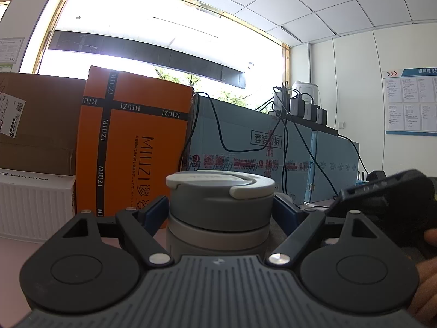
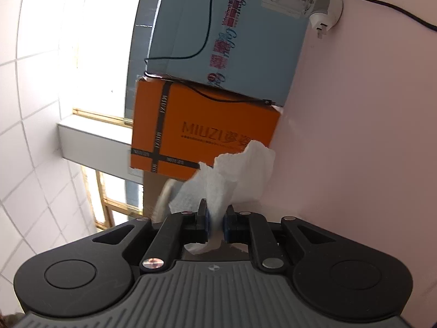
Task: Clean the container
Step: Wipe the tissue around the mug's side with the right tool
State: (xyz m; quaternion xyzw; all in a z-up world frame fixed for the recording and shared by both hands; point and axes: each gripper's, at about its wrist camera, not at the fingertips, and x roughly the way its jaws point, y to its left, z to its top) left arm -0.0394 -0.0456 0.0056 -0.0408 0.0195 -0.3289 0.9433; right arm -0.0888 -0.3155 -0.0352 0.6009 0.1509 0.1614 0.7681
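Note:
A round grey container with a lighter grey lid stands upright between the blue pads of my left gripper, which is shut on its sides. At the right edge of the left wrist view the black body of the other gripper shows, with a person's hand behind it. The right wrist view is rolled sideways. There my right gripper is shut on a crumpled white paper towel that fans out past the fingertips. A pale blurred curved edge lies just left of the towel.
Behind the container stand an orange MIUZI box, a brown cardboard box, a white ribbed box and a long blue carton with chargers and black cables. A white plug adapter lies on the pink tabletop.

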